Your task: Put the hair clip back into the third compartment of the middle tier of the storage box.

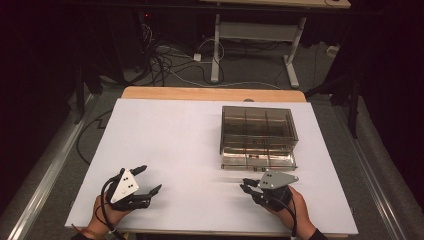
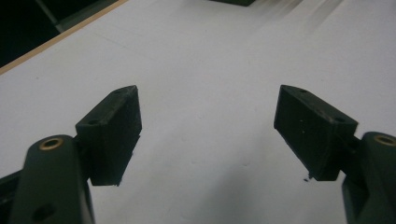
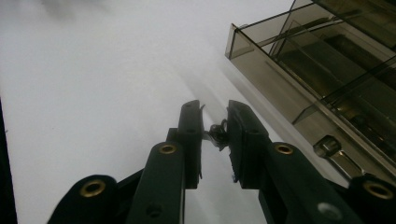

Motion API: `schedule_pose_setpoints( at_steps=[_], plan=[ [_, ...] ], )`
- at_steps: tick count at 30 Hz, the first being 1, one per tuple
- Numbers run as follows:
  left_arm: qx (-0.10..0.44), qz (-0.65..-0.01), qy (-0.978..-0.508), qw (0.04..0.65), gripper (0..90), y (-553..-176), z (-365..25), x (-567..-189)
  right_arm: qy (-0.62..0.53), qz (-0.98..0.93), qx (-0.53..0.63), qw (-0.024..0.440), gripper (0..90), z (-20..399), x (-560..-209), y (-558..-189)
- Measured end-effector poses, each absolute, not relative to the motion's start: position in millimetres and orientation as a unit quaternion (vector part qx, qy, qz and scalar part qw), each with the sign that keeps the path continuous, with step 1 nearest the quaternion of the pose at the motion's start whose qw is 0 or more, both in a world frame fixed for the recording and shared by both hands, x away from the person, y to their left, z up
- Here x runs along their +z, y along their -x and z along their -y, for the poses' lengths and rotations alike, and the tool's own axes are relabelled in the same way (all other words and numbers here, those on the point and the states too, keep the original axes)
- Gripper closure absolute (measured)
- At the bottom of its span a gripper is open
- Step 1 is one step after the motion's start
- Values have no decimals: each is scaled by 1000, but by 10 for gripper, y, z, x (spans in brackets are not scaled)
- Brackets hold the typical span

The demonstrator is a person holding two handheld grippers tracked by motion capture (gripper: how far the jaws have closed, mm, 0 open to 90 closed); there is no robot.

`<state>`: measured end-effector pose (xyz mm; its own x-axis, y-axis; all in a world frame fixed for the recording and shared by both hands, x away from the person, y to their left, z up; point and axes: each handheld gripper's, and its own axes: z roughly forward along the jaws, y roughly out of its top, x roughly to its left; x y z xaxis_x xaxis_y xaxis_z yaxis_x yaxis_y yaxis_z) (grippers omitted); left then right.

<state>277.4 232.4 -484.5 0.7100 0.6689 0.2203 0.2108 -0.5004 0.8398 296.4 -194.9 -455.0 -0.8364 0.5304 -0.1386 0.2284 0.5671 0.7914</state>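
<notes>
High view: a white table (image 1: 190, 150) with a clear box (image 1: 259, 137) on its right half.
Left gripper (image 1: 146, 180): it sits near the front left edge of the table, in the person's left hand (image 1: 107, 210).
Left fingers (image 2: 114, 133): they are spread wide apart, with nothing between them, just bare white table.
Right gripper (image 1: 246, 185): it sits near the front edge of the table, just in front of the clear box, in the person's right hand (image 1: 292, 207).
Right fingers (image 3: 191, 140): they are close together and pinch a small dark metal piece (image 3: 218, 135) between the pads; it is too small to tell what it is.
Clear box: it is smoky see-through plastic with small rooms inside, and a low drawer part sticks out toward the person.
Box and right gripper: in the right gripper view the box corner (image 3: 232, 39) is up and to the right of the fingers, near but not touching.
Edges: a wood strip (image 1: 210, 93) shows at the far edge of the table.
Open room: the left half and the middle of the table are bare, so the left gripper has lots of space around it.
</notes>
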Motion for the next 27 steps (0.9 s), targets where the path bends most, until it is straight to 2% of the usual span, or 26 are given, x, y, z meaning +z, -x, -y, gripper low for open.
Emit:
schedule_pose_setpoints(
  at_steps=[27],
  plan=[
    [271, -266, -824, 421, 220, -2774, -2323, -4848, -229, -845, 433, 217, 757, 2128, -4342, -2946]
  ],
)
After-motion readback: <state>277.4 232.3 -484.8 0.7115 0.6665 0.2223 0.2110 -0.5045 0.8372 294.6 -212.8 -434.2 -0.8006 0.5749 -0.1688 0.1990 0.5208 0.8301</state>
